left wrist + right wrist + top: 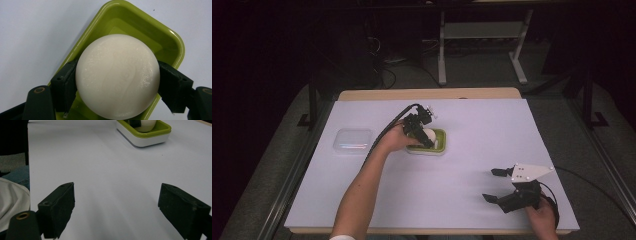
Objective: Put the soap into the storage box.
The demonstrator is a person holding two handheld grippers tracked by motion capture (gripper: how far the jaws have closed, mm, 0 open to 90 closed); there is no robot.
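Matt waxy soap [117, 76], glossy plastic green dish [140, 25] — smooth white paper table cover [472, 150]

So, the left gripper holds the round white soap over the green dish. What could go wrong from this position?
1. The soap is round and smooth, and the left gripper presses it only at two sides, so it may slip out or rotate.
2. The green dish lies loose on the white sheet; a push could shift it.
3. The right gripper, open and far away, cannot help quickly.
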